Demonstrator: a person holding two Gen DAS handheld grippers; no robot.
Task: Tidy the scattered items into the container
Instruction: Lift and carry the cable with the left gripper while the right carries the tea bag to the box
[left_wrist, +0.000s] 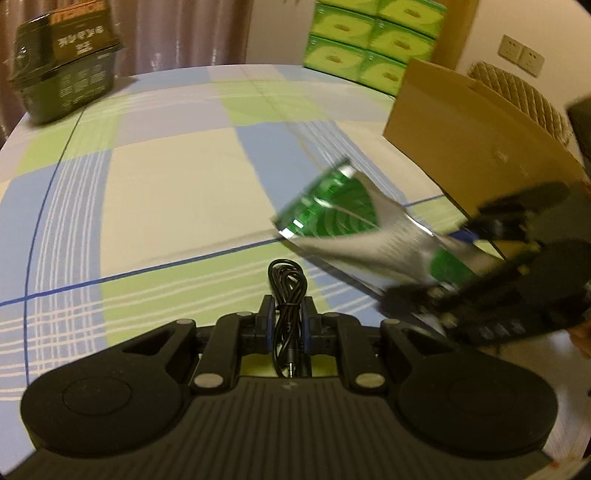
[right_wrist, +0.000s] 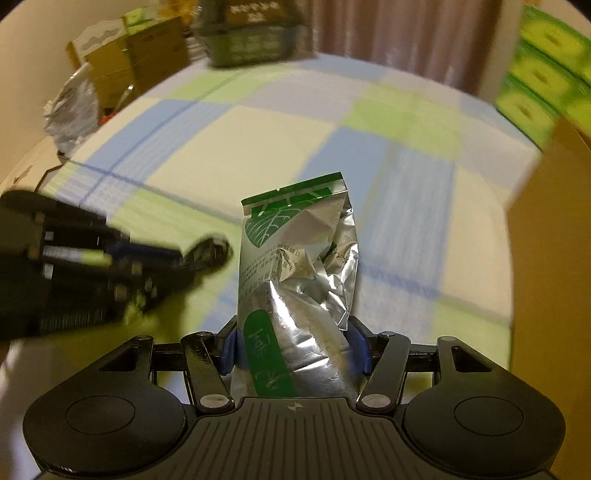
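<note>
Two grippers, one pouch, one cable, one cardboard box, one dark basket, a stack of green cartons (six faces visible in the left view).

Left gripper (left_wrist: 287, 310): jaws pinched narrow on a bundled black cable (left_wrist: 287, 286), its loop poking out past the tips and the plug end hanging back toward the camera. Right gripper (right_wrist: 295, 343): jaws about half apart, blue pads pressed on both sides of the pouch (right_wrist: 295, 266).

Pouch is crinkled silver foil, with a green band across the top seal, a green leaf print below it, small black print mid-face and a green oval with white script near the bottom. Held above the checked cloth (left_wrist: 166, 177), close to the box (left_wrist: 461, 122) in the left view.

Pouch bottom is hidden behind the right gripper body. Box is cut off at the frame edge in both views, and its inside is not visible. Basket (left_wrist: 62, 77) on the far side of the cloth holds a brown pack, text unreadable. Cartons (left_wrist: 369, 40) stand behind the table. Both views are motion-blurred; each gripper is smeared in the other's view.
</note>
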